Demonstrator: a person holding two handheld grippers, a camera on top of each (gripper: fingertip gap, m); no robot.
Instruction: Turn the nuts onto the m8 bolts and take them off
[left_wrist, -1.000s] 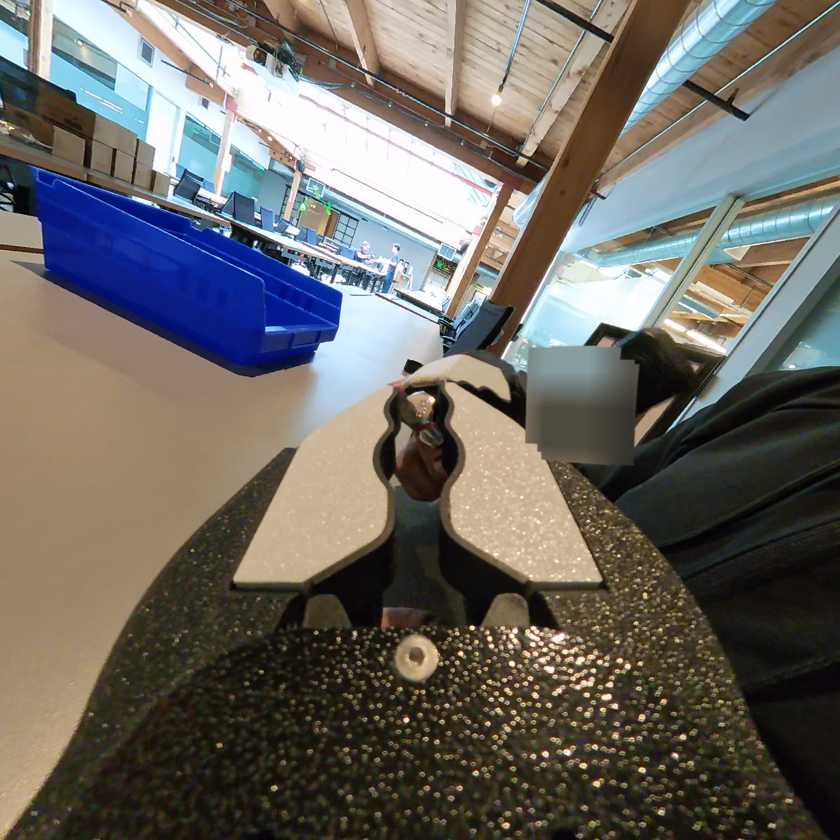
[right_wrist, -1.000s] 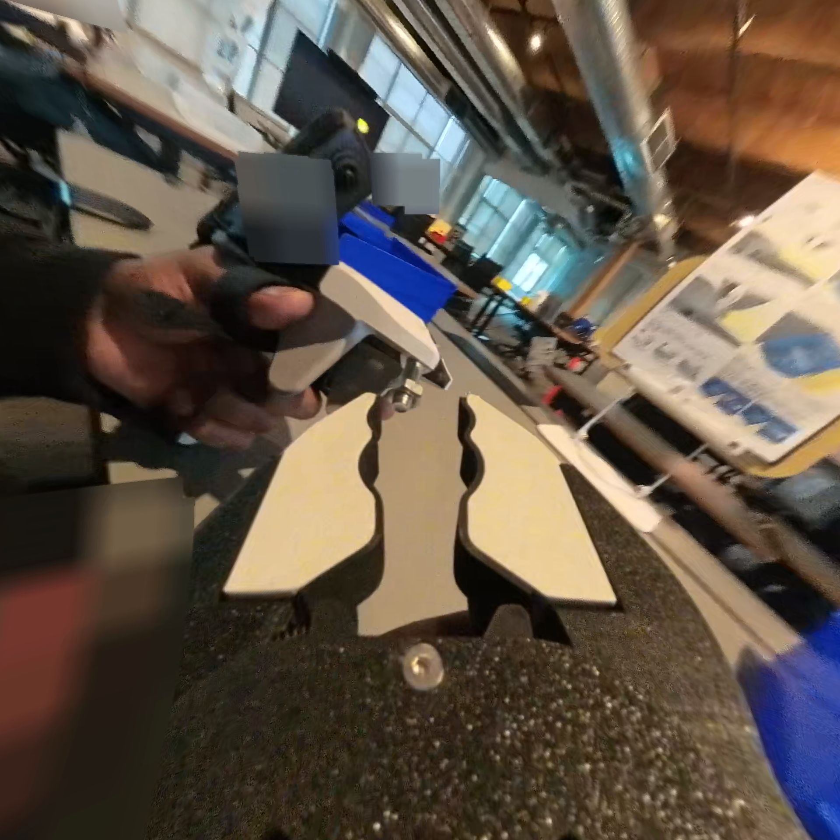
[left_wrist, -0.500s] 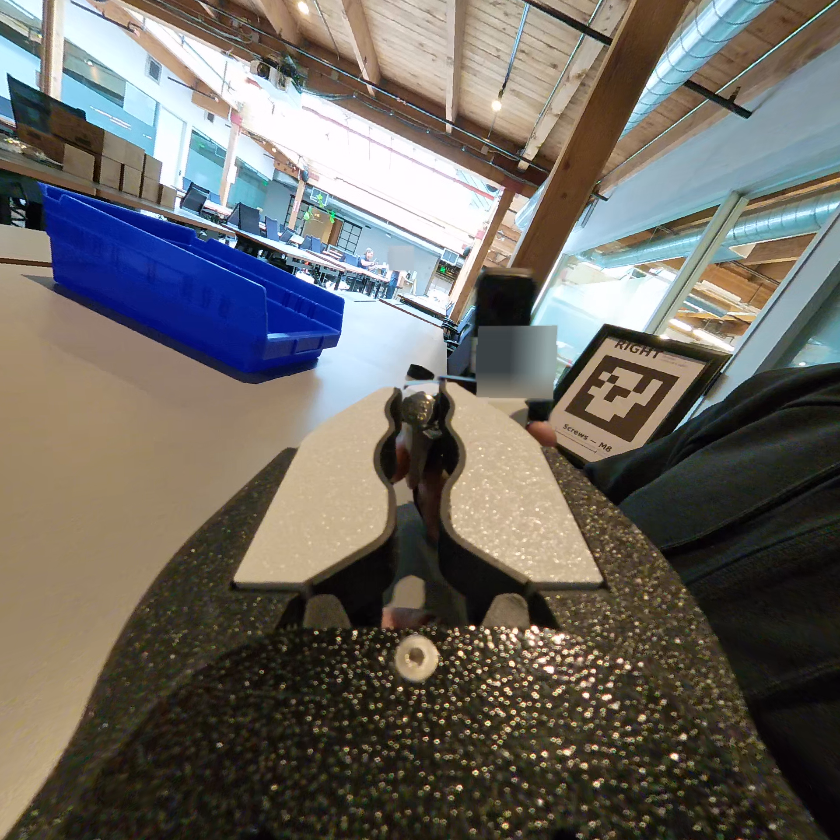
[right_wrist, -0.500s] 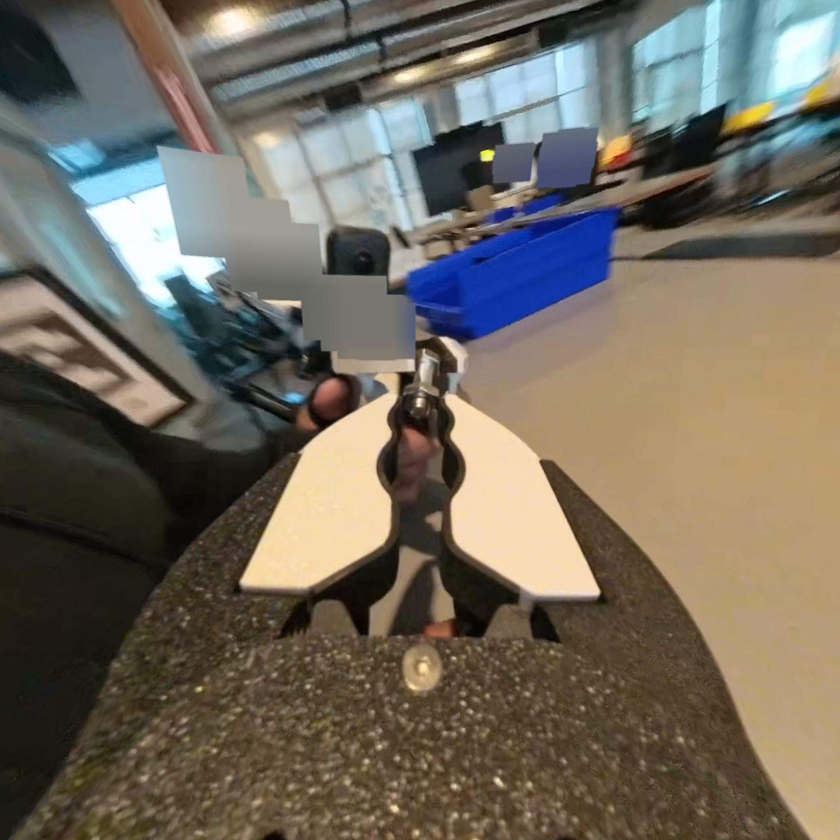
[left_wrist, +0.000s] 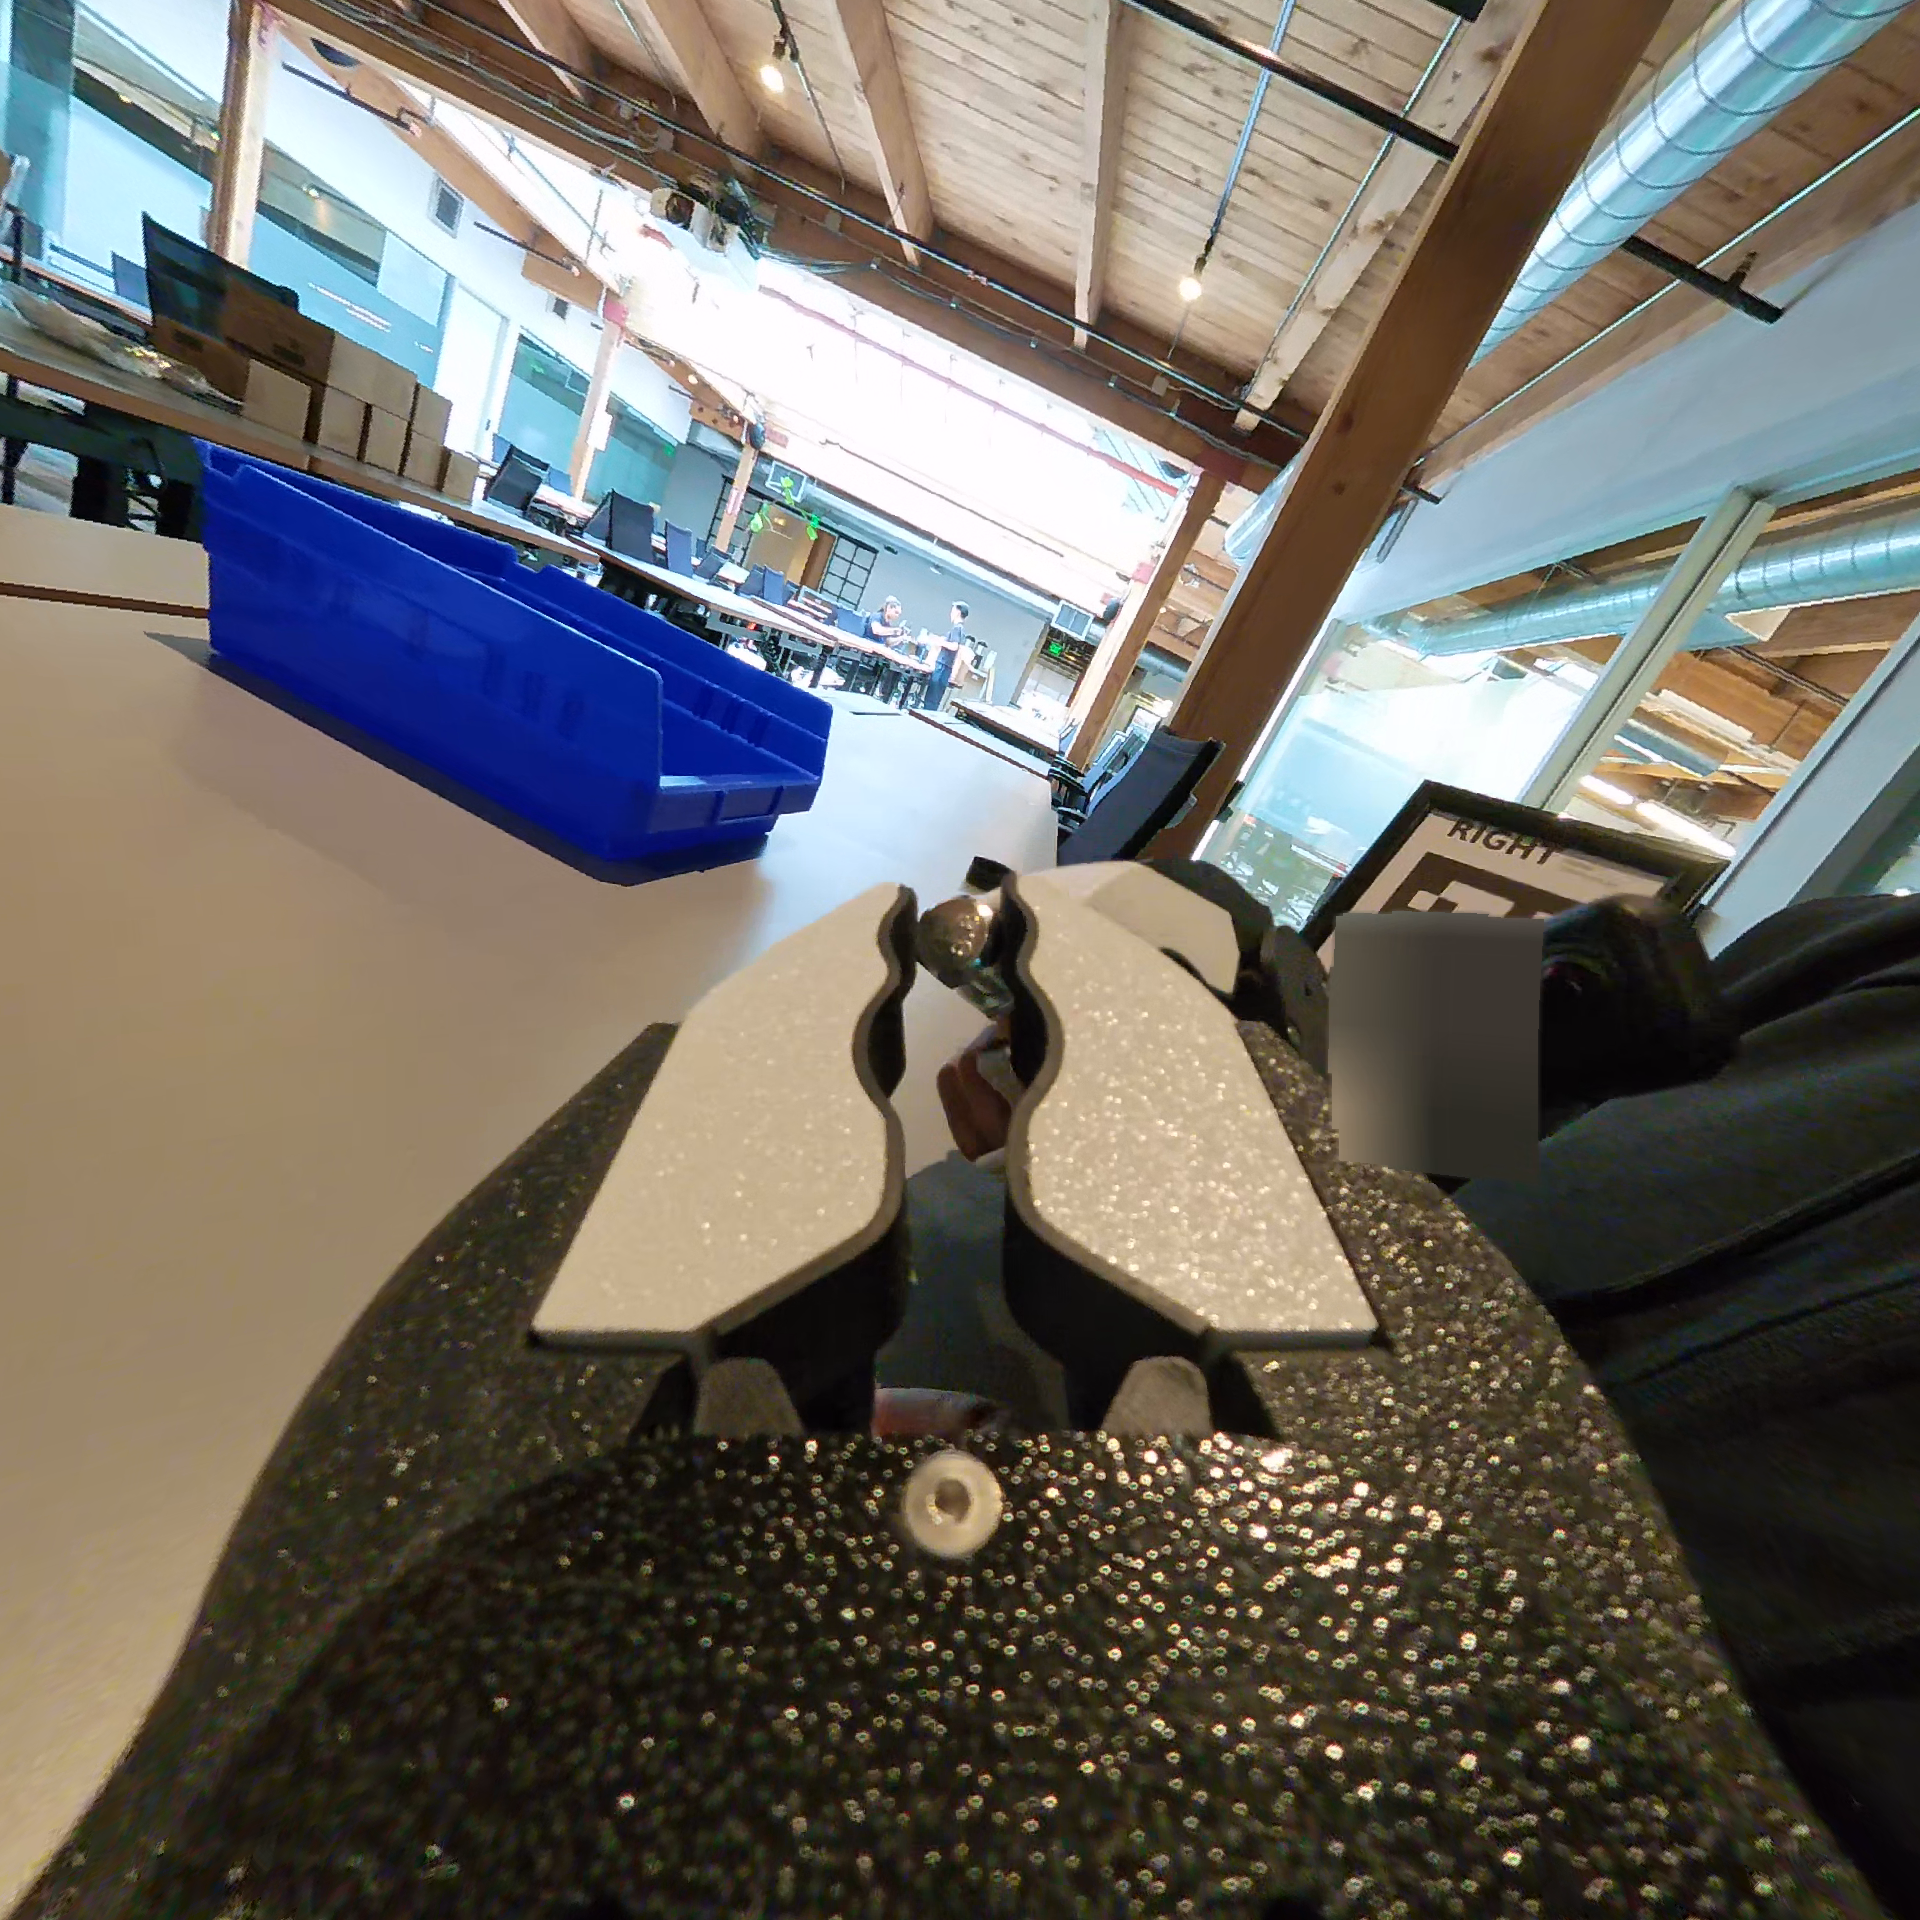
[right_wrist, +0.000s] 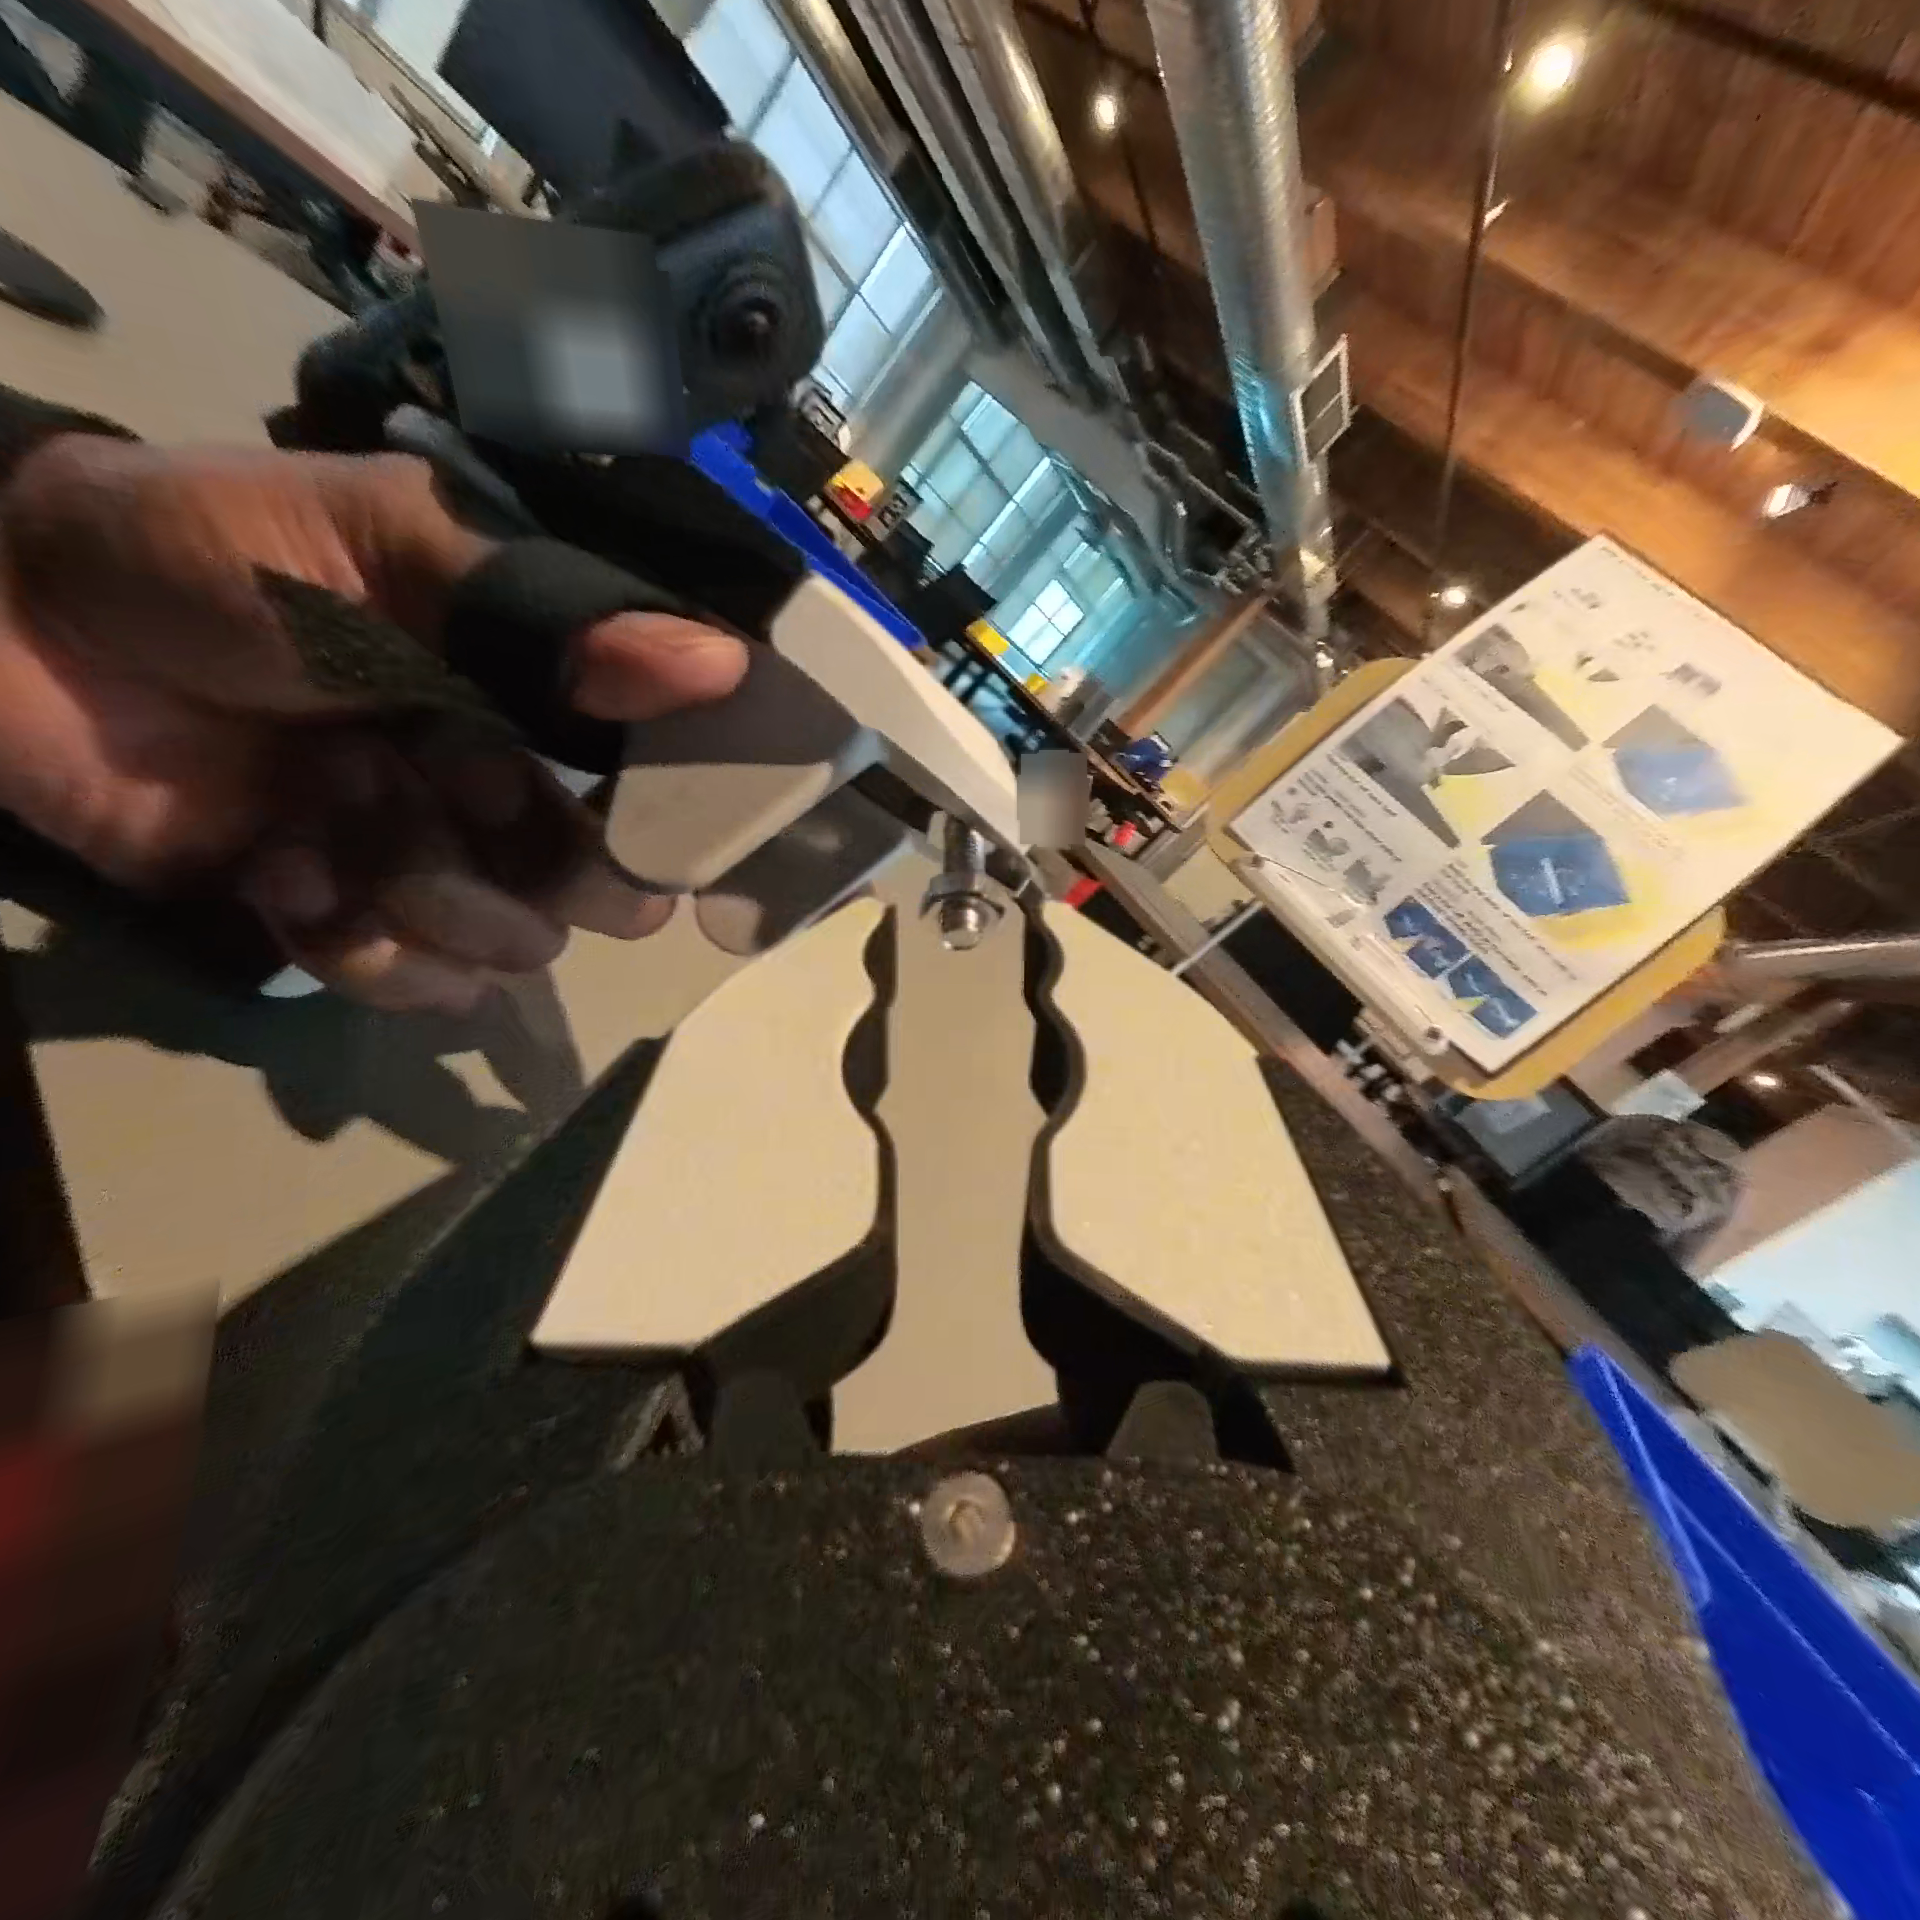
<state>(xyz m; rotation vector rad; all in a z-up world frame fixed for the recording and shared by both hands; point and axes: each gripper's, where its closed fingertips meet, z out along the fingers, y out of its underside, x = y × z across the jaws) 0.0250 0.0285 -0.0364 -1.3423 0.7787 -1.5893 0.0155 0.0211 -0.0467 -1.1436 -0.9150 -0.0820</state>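
Your left gripper (left_wrist: 961, 940) pinches the bolt (left_wrist: 954, 932) by its head, raised above the worktop (left_wrist: 260, 1018). Nut (right_wrist: 961, 891) sits on the thread. Your right gripper (right_wrist: 961, 940) is spread, tips flanking the bolt's end, not gripping.

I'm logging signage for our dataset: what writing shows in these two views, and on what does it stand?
Framed sign, left wrist view: large dark print above a black-and-white square code; readable, but I do not copy wording.
Poster board, right wrist view: small captions beside photos, too blurred to read.
Blue bin: moulded marks on its side wall, too small to read.
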